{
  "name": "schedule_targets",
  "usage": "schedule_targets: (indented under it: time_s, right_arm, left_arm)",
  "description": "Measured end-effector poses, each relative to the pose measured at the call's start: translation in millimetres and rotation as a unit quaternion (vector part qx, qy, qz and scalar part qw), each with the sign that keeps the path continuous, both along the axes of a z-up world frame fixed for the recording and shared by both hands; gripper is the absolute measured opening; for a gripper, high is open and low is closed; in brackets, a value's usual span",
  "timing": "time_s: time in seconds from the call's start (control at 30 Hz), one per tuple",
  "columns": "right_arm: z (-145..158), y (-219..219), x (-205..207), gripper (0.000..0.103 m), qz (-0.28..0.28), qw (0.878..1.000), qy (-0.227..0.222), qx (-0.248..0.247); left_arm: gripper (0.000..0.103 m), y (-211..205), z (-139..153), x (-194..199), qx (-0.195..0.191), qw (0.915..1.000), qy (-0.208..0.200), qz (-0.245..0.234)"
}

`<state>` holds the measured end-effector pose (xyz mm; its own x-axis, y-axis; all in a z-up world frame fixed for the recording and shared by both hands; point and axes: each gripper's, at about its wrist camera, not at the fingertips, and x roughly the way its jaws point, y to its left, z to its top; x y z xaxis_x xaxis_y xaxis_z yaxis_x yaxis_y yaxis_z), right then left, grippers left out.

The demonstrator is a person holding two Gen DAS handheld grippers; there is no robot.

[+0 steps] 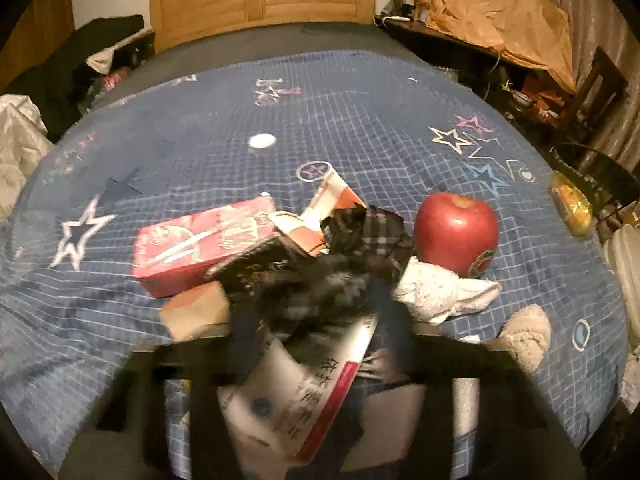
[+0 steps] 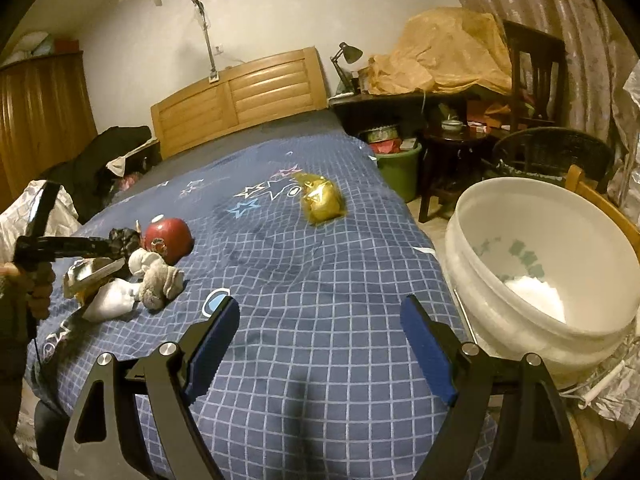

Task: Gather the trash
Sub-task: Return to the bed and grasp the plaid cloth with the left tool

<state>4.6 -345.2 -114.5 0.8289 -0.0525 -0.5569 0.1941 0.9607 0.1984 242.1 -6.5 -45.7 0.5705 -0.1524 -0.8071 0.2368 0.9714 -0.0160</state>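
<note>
A heap of trash lies on the blue checked bedspread [image 1: 360, 120]: a pink carton [image 1: 200, 244], a torn orange and white carton [image 1: 332, 208], a white printed box [image 1: 304, 392] and a dark plaid wrapper [image 1: 360, 236]. My left gripper [image 1: 316, 312], blurred, is shut on the plaid wrapper; it shows from the side in the right wrist view [image 2: 120, 246]. A red apple [image 1: 456, 232] and white and beige socks [image 1: 444, 288] lie beside the heap. My right gripper [image 2: 320, 336] is open and empty above the bedspread. A white bucket [image 2: 552, 276] stands to its right.
A yellow plastic wrapper [image 2: 322, 200] lies further up the bed. A white cap [image 1: 262, 141] lies mid-bed. A wooden headboard [image 1: 260, 0] is at the back. A cluttered desk [image 2: 420, 96], a green bin [image 2: 400, 168] and a dark chair [image 2: 536, 68] stand on the right.
</note>
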Motion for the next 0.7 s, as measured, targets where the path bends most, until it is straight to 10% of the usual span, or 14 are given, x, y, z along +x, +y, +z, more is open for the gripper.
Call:
schedule_targets:
  time_s: [0.13, 0.47, 0.7]
  right_arm:
    - [1, 1, -2, 0.083, 0.002, 1.0, 0.0, 0.005]
    - [4, 11, 1, 0.083, 0.027, 1.0, -0.002, 0.013]
    - [4, 37, 11, 0.083, 0.071, 0.997, 0.002, 0.017]
  left_arm:
    - [0.006, 8, 14, -6, -0.024, 0.9989, -0.039, 0.012]
    - [0.004, 46, 98, -65, -0.098, 0.9822, -0.153, 0.048]
    - [0.004, 76, 98, -111, -0.085, 0.983, -0.151, 0.061]
